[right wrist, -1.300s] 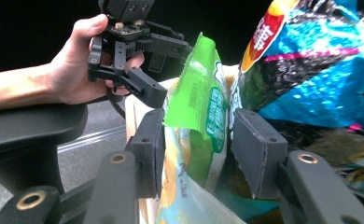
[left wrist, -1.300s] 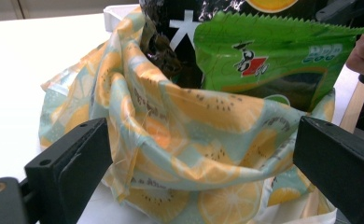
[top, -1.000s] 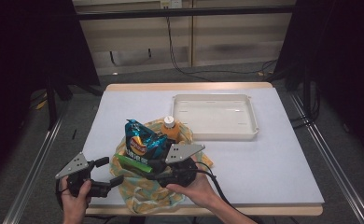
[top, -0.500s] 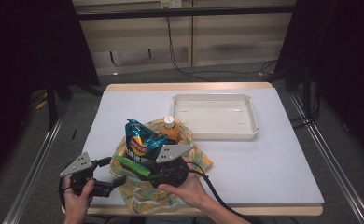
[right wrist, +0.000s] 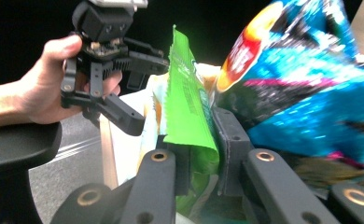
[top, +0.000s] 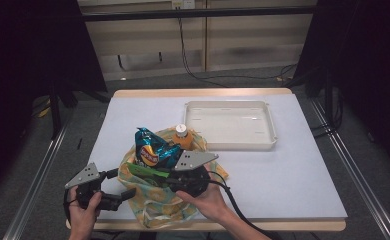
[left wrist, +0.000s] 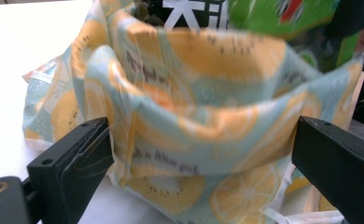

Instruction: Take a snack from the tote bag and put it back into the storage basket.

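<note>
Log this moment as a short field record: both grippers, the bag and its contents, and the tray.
right gripper: shut on green packet
left gripper: open, jaws either side of a fold of the fruit-print bag
bag contents: green packet, blue chip bag, orange bottle with white cap
white tray: empty, on the table beyond the bag
bag position: near table edge, between the two hands

Each tool is black, with 2 thick flat jaws and round brass-coloured screws near the joints. The left tool [top: 114, 199] and the right tool [top: 169, 176] each carry a grey 3-cornered plate and trail a black cable. The forearms are bare.
</note>
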Available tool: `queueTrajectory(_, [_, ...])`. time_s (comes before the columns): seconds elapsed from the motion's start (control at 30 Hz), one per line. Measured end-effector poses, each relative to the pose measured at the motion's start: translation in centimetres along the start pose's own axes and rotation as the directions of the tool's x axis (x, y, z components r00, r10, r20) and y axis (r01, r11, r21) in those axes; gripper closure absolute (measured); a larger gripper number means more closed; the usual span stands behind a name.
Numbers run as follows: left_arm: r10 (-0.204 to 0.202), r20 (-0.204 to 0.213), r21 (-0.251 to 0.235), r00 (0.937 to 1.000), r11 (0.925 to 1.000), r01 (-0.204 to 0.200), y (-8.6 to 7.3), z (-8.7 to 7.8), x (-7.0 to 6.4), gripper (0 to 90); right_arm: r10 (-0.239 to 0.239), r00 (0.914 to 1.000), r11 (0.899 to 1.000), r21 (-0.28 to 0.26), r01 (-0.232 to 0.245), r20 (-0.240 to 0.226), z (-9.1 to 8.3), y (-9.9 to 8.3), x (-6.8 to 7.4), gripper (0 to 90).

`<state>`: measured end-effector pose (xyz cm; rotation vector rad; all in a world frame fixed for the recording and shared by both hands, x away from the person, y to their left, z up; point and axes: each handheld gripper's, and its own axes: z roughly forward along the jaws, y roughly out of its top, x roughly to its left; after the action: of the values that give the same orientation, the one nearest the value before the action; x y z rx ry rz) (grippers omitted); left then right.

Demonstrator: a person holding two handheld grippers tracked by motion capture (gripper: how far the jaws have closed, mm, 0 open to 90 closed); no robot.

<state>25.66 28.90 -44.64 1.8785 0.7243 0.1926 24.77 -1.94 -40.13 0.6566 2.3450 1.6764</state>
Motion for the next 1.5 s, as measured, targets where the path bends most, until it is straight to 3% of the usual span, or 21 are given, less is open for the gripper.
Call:
queueTrajectory(0.13, [0.0, -0.011, -0.012, 0.9999, 0.9999, -0.001, 0.1, -0.2, -0.1, 5.4, -0.002, 1.0, 1.0, -0.024, 0.002, 0.003, -1.1, 0.4, -0.2, 79.4])
queueTrajectory(0.23, [-0.03, 0.017, -0.06, 0.9994, 0.9977, 0.031, 0.2, -0.6, 0.0, 6.5, -0.01, 0.9999, 1.0, -0.024, 0.01, 0.002, -1.4, 0.2, -0.3, 79.8])
queueTrajectory(0.33, [-0.042, 0.015, -0.083, 0.999, 0.9956, 0.043, 0.3, -0.8, -0.1, 9.7, -0.017, 0.9999, 1.0, -0.015, 0.017, 0.001, -1.3, 0.1, -0.3, 79.9])
queueTrajectory(0.37, [-0.015, 0.004, -0.094, 0.9999, 0.9955, 0.015, 0.5, -1.0, -0.4, 10.7, -0.012, 0.9999, 1.0, -0.013, 0.012, -0.001, -1.2, -0.1, -0.3, 79.9])
queueTrajectory(0.4, [-0.015, 0.004, -0.094, 0.9999, 0.9955, 0.015, 0.5, -1.0, -0.4, 12.0, -0.012, 0.9999, 1.0, -0.013, 0.012, -0.001, -1.2, -0.1, -0.3, 79.9])
queueTrajectory(0.5, [-0.007, -0.003, -0.159, 1.0, 0.9872, 0.007, 0.7, -1.8, -0.5, 17.9, -0.004, 1.0, 1.0, -0.017, 0.004, -0.009, -1.1, -0.3, -0.6, 79.9])
queueTrajectory(0.57, [0.006, -0.006, -0.167, 1.0, 0.9859, -0.007, 0.8, -2.0, -0.5, 22.7, -0.005, 0.9999, 1.0, -0.017, 0.005, -0.012, -1.0, -0.3, -0.6, 79.9])
queueTrajectory(0.63, [0.006, 0.001, -0.163, 1.0, 0.9867, -0.006, 0.8, -1.9, -0.5, 37.1, -0.006, 0.9999, 1.0, -0.016, 0.006, -0.016, -0.9, -0.3, -0.6, 79.9])
queueTrajectory(0.73, [0.027, 0.024, -0.127, 0.9994, 0.9916, -0.024, 0.9, -1.4, -0.6, 72.2, -0.008, 0.9999, 1.0, -0.014, 0.007, -0.015, -0.9, -0.3, -0.5, 80.0])
queueTrajectory(0.77, [0.034, 0.016, -0.095, 0.9993, 0.995, -0.033, 0.9, -1.2, -0.7, 79.3, -0.012, 0.9999, 1.0, -0.014, 0.012, -0.011, -1.0, -0.2, -0.5, 80.0])
queueTrajectory(0.83, [0.037, 0.026, -0.085, 0.999, 0.9958, -0.034, 0.9, -1.0, -0.7, 88.2, -0.009, 0.9999, 1.0, -0.022, 0.009, -0.007, -1.1, -0.2, -0.5, 80.1])
queueTrajectory(1.1, [0.01, 0.035, -0.017, 0.9993, 0.9998, -0.009, 0.4, -0.3, -0.7, 89.6, -0.026, 0.9994, 0.998, -0.063, 0.027, 0.024, -2.9, 0.8, -0.6, 80.1])
queueTrajectory(1.5, [-0.011, 0.052, 0.0, 0.9986, 0.9999, 0.011, 0.1, -0.1, -0.5, 87.8, -0.045, 0.9976, 0.99, -0.129, 0.051, 0.052, -5.5, 2.8, -1.5, 80.6])
